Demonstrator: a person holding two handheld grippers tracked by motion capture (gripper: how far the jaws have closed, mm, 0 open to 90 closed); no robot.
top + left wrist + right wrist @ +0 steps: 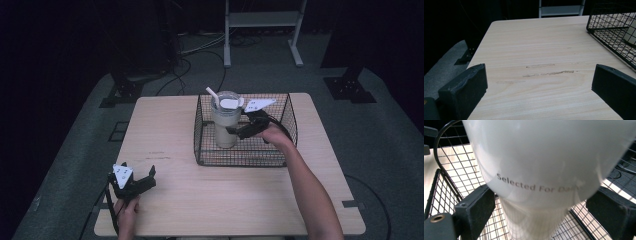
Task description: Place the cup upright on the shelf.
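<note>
the one readable text stands on the pale side of the tumbler, in thin grey letters running slightly downhill across its wall in the right gripper view: "selected for", then a third word that starts "da" and blurs out at the curve of the cup, so its ending cannot be told. in the high view the same tumbler is too small for any lettering to be made out. no brand, number or sign can be read elsewhere.

A dim lab: bare wooden table, floor cables, metal stand legs.
</note>
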